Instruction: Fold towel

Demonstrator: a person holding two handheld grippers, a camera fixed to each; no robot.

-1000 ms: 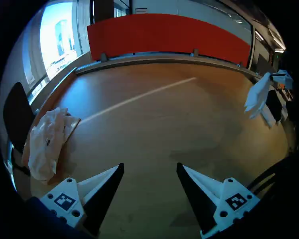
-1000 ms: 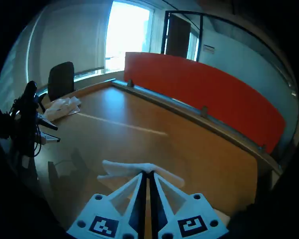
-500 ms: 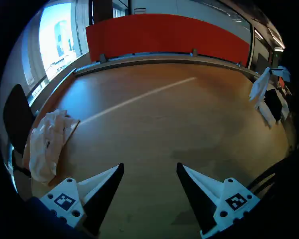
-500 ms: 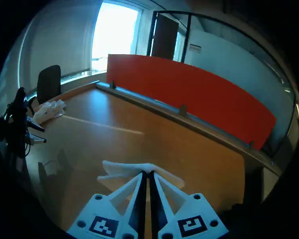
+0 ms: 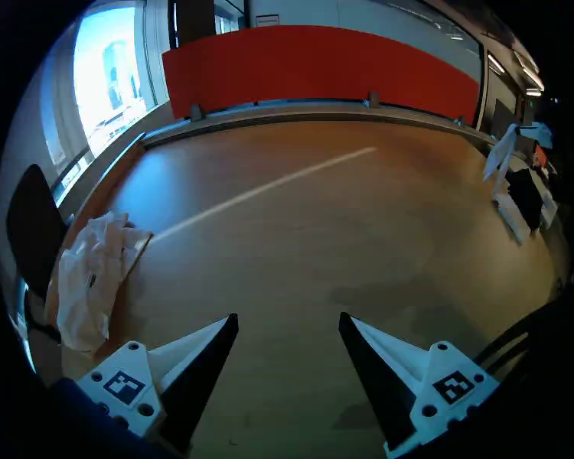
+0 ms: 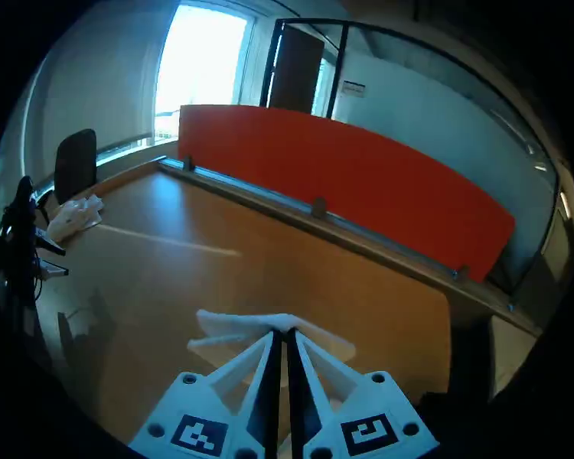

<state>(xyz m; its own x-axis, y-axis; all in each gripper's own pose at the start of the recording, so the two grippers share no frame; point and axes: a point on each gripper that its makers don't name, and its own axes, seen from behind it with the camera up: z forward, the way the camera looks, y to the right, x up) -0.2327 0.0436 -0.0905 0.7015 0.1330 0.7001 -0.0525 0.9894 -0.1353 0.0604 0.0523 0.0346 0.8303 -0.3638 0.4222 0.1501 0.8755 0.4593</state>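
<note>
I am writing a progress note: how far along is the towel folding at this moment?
Done: the right gripper is shut on a white towel and holds it up off the wooden table. In hand: only this grasp; no fold is visible. Left: the left gripper is open and holds nothing, so laying the towel out and folding it both remain. A heap of white cloth lies at the table's edge.

The left gripper (image 5: 287, 317) has two white plastic fingers (image 5: 406, 358), wedge-shaped and tapering to points, with black inner faces. Each base carries a square black-and-white marker (image 5: 125, 386) ringed by small dark screw holes (image 5: 133, 346). The right gripper (image 6: 284, 334) looks alike: white tapering fingers, black inner faces, one marker per base.
</note>
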